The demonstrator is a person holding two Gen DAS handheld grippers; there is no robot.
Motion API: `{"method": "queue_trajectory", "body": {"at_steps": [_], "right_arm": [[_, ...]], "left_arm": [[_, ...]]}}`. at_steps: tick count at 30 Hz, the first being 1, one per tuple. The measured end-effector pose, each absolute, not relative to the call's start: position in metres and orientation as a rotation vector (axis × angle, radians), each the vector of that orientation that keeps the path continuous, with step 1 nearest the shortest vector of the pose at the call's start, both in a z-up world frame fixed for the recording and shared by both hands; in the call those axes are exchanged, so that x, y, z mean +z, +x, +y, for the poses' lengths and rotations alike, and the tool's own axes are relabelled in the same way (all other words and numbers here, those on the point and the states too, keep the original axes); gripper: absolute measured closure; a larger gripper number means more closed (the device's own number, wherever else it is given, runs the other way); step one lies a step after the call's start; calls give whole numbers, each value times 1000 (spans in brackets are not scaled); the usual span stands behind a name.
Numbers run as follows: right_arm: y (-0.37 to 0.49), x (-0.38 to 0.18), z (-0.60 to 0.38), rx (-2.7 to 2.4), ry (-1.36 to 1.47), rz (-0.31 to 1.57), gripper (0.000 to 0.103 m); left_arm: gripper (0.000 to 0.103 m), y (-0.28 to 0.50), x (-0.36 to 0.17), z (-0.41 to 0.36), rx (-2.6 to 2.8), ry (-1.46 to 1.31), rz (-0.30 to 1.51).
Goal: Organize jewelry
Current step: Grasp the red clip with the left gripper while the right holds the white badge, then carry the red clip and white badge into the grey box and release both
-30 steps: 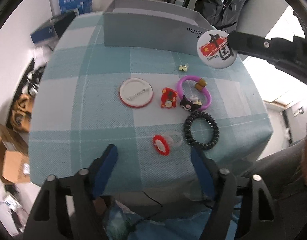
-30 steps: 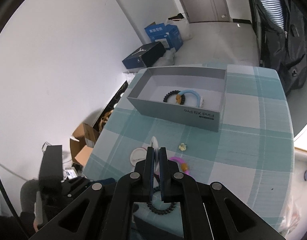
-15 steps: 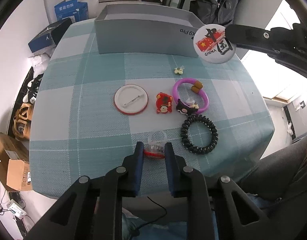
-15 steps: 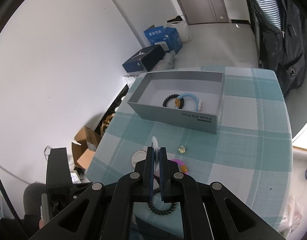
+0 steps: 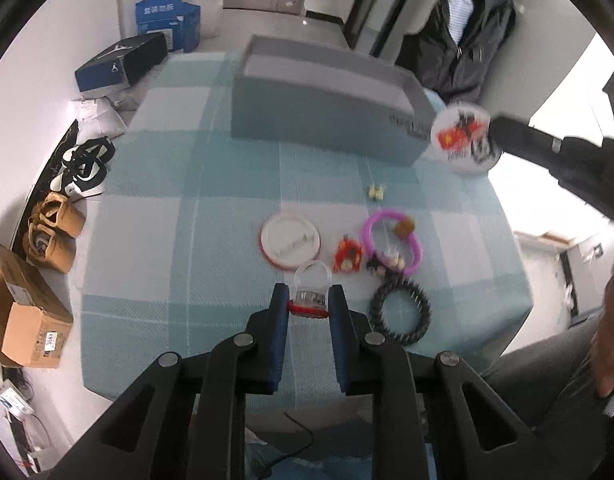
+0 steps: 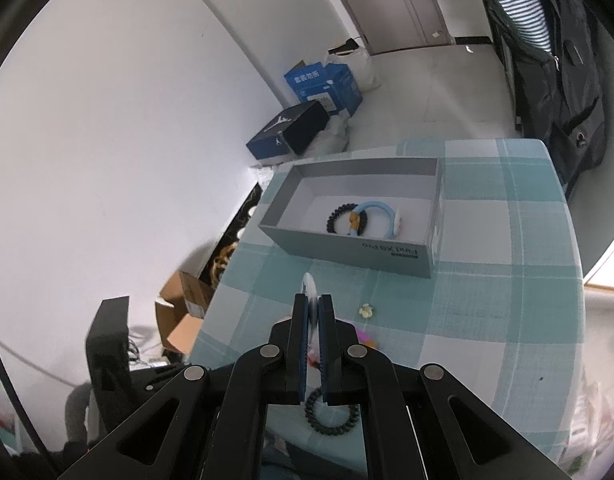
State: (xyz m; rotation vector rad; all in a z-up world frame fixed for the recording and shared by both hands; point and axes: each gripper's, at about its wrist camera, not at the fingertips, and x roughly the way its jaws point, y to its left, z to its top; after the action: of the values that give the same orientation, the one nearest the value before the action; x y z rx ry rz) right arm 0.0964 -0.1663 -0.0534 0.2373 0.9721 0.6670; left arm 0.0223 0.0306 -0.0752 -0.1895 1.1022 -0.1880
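While the left tool (image 5: 308, 300) stays clenched on the clear ring (image 5: 311, 285) — red charm between the pads — lift straight, then carry toward the grey box (image 6: 349, 236) ahead. Right tool (image 6: 313, 312) grips the round badge (image 5: 465, 140) edge-on, raised above the counter (image 5: 195, 208), box just ahead — release over its interior.

A woven checked cloth (image 5: 235, 208) is covering the worktop, looking matt and slightly rough. The grey box (image 6: 347, 250) is showing smooth matt card. The clear ring (image 5: 311, 280) is gleaming like glossy plastic, and the black coil band (image 5: 401, 314) is looking like shiny ridged plastic.
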Motion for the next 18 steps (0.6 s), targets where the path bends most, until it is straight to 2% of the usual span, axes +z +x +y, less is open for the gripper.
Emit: {"method": "queue_trajectory", "body": {"at_steps": [11, 18], "right_arm": [[111, -11, -156, 700, 194, 903, 99], [149, -6, -156, 695, 213, 925, 99]], "left_arm": [[88, 68, -16, 34, -157, -177, 1021], [88, 113, 4, 32, -145, -133, 992]]}}
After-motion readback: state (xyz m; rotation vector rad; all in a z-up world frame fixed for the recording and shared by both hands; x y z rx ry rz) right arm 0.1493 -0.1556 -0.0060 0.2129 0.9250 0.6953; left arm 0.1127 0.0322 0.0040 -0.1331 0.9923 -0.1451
